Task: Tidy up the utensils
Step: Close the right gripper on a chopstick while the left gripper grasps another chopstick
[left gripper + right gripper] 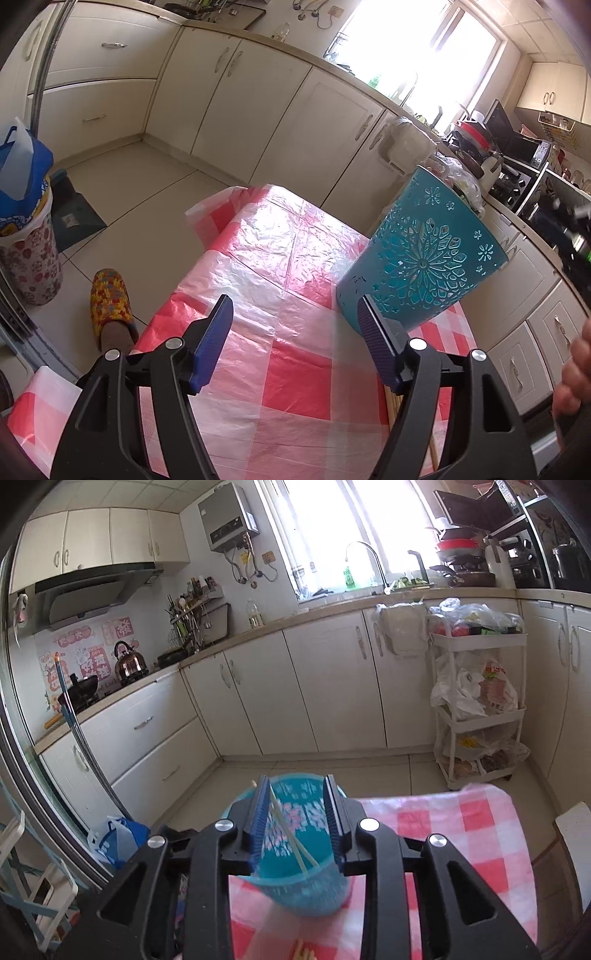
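A teal perforated utensil holder (421, 254) stands on the red-checked tablecloth (280, 280), just ahead and right of my left gripper (295, 314), which is open and empty. In the right wrist view the holder (295, 878) sits right under my right gripper (297, 805), whose jaws are open above its mouth. A pair of pale chopsticks (291, 838) leans inside the holder. More chopsticks (391, 402) lie on the cloth by my left gripper's right finger, and their ends (304, 953) show at the bottom of the right wrist view.
The table ends at a far edge (236, 192), with tiled floor beyond. A foot in a yellow slipper (110, 306) stands left of the table. A floral bin with a blue bag (26, 229) is at the left. A white trolley (480, 709) stands by the cabinets.
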`<action>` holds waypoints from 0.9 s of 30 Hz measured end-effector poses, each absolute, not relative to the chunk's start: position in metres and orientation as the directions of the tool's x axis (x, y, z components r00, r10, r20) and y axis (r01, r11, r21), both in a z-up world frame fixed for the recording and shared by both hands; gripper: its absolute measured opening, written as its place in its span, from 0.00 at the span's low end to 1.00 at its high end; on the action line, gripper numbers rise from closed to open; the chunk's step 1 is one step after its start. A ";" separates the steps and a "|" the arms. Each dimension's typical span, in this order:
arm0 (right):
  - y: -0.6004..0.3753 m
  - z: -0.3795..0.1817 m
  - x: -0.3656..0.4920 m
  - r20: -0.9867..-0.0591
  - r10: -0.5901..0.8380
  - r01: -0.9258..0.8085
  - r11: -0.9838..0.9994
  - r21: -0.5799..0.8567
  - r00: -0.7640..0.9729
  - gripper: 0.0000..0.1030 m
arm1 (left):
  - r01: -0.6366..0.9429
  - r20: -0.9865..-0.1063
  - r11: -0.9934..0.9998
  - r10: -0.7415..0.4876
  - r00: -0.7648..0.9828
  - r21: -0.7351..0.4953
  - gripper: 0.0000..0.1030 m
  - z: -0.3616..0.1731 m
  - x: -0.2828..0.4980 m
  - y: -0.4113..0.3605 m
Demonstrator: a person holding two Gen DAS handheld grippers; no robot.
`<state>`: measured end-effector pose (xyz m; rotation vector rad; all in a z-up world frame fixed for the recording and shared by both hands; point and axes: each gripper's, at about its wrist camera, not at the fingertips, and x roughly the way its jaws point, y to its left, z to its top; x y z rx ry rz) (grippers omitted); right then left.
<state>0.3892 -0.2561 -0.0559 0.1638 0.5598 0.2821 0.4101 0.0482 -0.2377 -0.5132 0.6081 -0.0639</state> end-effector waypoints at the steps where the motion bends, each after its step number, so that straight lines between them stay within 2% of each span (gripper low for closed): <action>1: -0.257 -0.067 0.378 -0.536 0.293 -0.213 0.955 0.207 0.792 0.31 | -0.090 -0.532 0.875 -0.205 0.821 -0.476 0.65 -0.237 0.411 0.047; 6: -0.251 -0.137 0.333 -0.721 0.208 -0.194 0.976 0.104 0.661 0.31 | -0.055 -0.567 0.901 -0.222 0.794 -0.430 0.69 -0.232 0.414 0.034; 11: -0.246 -0.184 0.318 -0.805 0.142 -0.194 0.980 0.034 0.576 0.31 | 0.034 -0.636 0.937 -0.263 0.725 -0.349 0.70 -0.227 0.405 -0.003; 17: -0.247 -0.207 0.312 -0.841 0.090 -0.197 0.980 -0.020 0.534 0.31 | 0.132 -0.700 0.958 -0.277 0.658 -0.255 0.70 -0.227 0.393 -0.043; 27: -0.260 -0.211 0.314 -0.831 0.100 -0.191 0.982 -0.008 0.547 0.31 | 0.168 -0.807 0.979 -0.188 0.560 -0.111 0.70 -0.251 0.394 -0.074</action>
